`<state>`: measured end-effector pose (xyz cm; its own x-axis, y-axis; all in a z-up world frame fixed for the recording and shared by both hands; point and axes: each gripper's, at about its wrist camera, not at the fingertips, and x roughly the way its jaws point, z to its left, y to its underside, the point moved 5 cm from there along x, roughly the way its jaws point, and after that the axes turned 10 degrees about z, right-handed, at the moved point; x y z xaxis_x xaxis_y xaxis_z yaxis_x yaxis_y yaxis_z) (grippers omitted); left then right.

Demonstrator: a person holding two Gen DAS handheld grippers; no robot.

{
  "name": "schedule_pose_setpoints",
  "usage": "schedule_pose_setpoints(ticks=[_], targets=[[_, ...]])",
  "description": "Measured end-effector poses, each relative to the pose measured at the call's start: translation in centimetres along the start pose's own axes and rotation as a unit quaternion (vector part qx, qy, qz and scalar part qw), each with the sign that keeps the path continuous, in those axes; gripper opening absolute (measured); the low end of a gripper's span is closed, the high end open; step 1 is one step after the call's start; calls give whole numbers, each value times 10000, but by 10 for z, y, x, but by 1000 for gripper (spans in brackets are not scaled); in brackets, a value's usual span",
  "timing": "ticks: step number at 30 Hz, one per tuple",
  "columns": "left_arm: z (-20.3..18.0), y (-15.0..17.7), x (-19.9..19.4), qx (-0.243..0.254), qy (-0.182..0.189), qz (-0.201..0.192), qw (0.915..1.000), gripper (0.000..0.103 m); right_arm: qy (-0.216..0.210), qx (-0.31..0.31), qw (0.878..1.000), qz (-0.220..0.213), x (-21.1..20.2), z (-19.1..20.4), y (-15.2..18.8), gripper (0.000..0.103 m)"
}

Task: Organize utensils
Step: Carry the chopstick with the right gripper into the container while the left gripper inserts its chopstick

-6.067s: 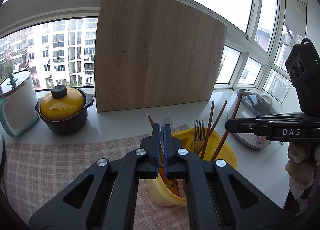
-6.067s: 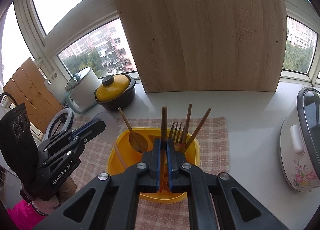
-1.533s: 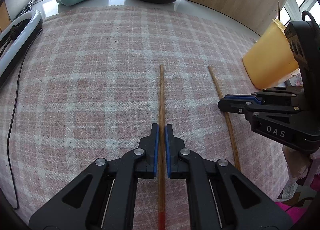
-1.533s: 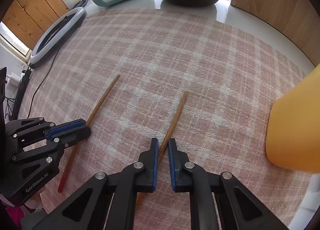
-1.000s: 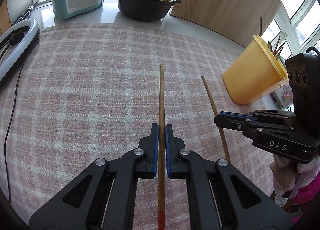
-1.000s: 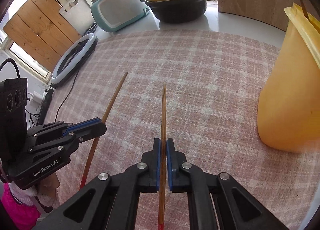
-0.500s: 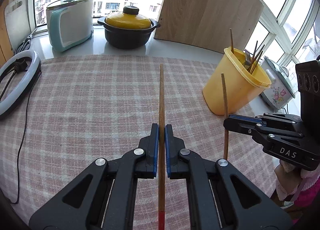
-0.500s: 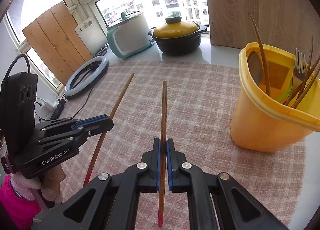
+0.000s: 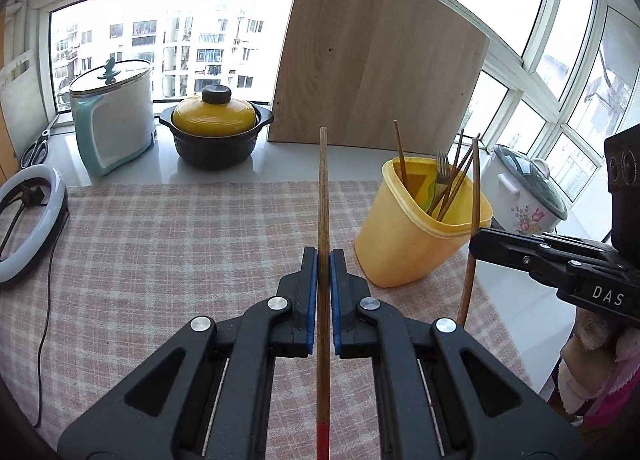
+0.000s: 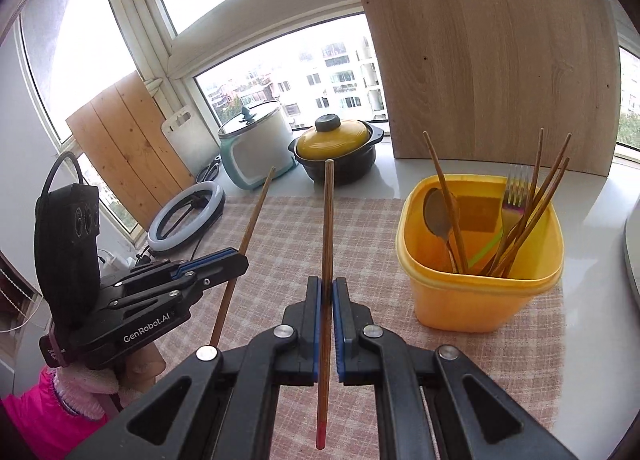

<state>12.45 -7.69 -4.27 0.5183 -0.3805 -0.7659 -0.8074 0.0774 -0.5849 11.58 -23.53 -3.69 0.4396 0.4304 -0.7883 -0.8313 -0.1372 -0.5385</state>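
Two chopsticks, one (image 9: 323, 196) pinched between the left fingers (image 9: 308, 300), one (image 10: 328, 228) between the right fingers (image 10: 314, 316).

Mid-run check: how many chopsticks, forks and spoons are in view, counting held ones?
Chopsticks: 6 (2 gripped, 4 in the yellow bin)
Fork: 1
Spoon: 1
Total: 8

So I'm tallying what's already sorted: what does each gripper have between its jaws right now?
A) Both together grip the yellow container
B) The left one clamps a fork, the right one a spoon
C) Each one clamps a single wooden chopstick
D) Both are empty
C: the left gripper is shut on a chopstick, and the right gripper is shut on its own chopstick.
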Motion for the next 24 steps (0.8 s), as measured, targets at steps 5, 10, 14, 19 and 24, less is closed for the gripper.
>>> schedule_pose_setpoints(ticks=[5,10,14,19,24], targets=[[-13,-18,7,1,191,-97,9998,4,207,46,9995,-243,-26,-17,-12,3],[-32,-41,15,133,297,-235,9992,4,390,115,9979,-503,-51,-38,-29,3],[-48,-62,16,211,446,-394,9980,4,498,131,9962,-709,-69,-49,-47,3],[-62,-88,20,278,576,-614,9961,4,666,109,9935,-915,-84,-58,-65,3],[-72,-108,33,202,668,-711,9950,4,813,118,9915,-1012,-86,-66,-82,3]])
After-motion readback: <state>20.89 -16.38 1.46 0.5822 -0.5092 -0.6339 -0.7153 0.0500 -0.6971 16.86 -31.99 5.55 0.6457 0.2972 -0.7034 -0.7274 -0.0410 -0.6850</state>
